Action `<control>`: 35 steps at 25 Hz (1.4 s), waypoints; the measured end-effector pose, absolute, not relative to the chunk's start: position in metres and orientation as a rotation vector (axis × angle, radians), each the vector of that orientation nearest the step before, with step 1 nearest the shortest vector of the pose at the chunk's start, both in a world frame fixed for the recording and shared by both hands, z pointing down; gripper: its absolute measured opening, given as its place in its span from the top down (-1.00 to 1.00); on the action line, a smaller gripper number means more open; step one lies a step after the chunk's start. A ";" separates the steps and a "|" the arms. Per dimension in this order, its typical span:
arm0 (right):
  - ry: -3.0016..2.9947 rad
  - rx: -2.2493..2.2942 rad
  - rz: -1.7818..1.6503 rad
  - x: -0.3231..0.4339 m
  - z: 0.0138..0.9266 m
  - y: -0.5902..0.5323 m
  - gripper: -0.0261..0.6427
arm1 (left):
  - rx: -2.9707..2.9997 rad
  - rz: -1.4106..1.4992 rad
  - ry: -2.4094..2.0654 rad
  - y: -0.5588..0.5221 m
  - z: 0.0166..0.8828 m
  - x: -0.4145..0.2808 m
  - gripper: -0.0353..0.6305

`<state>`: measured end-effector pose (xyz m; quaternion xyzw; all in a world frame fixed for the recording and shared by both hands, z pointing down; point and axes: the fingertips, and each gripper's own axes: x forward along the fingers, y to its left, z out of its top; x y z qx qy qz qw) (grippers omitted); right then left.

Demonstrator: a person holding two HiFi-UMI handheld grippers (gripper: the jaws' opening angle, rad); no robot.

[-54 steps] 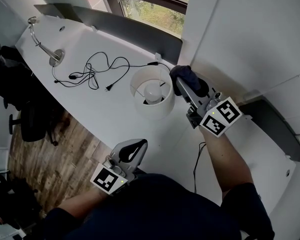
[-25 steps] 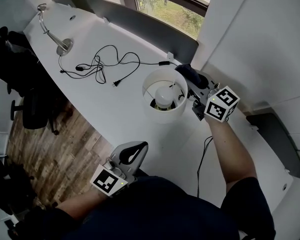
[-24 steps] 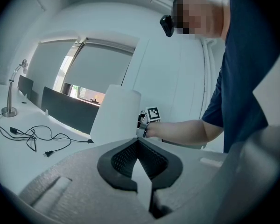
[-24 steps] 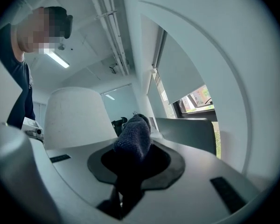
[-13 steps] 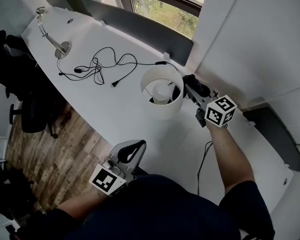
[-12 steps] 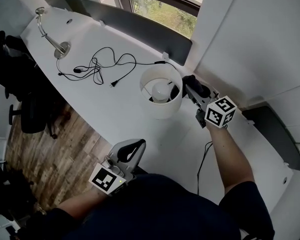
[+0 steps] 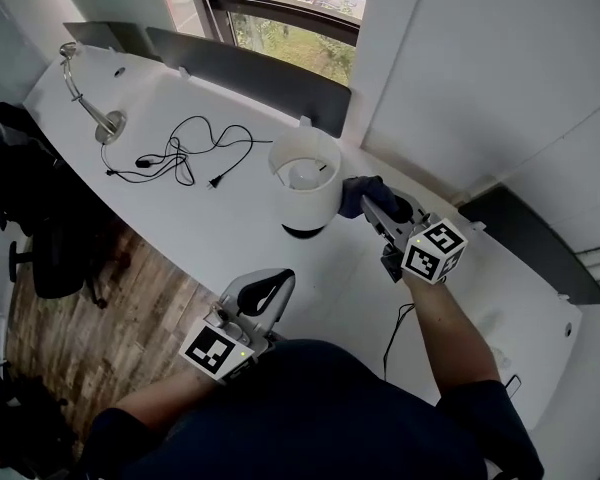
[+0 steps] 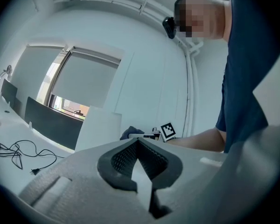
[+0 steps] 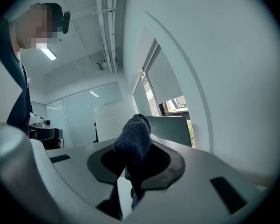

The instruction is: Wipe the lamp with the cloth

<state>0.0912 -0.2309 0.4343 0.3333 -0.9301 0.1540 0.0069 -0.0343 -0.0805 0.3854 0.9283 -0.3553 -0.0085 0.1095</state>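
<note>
A white lamp (image 7: 305, 180) with a round shade stands on the white desk (image 7: 210, 223), its bulb showing from above. My right gripper (image 7: 363, 197) is shut on a dark blue cloth (image 7: 360, 194), which sits at the shade's right side, low down. In the right gripper view the cloth (image 9: 133, 139) bulges out of the jaws with the lamp shade (image 9: 113, 118) just behind it. My left gripper (image 7: 263, 293) hangs near my body off the desk's front edge, jaws shut on nothing. From the left gripper view the lamp shade (image 8: 99, 127) rises beyond the shut left gripper (image 8: 139, 143).
A tangled black cable (image 7: 180, 148) lies on the desk left of the lamp. A chrome desk lamp arm (image 7: 80, 93) stands at the far left. A dark screen panel (image 7: 250, 66) runs along the desk's back edge. Black chairs (image 7: 40, 248) stand over the wooden floor.
My right gripper with the cloth has slid down from the shade's upper rim to its lower right side. The left gripper has stayed put.
</note>
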 end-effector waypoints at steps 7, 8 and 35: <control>-2.964 1.090 0.470 0.072 0.400 -0.179 0.66 | 2.788 -0.065 -0.963 -0.068 0.369 -0.039 0.88; -2.973 1.090 0.469 0.068 0.396 -0.173 0.66 | 2.798 -0.071 -0.952 -0.067 0.366 -0.040 0.88; -3.043 1.025 0.301 -0.051 0.359 -0.060 0.66 | 2.873 -0.100 -0.798 -0.042 0.355 -0.080 0.88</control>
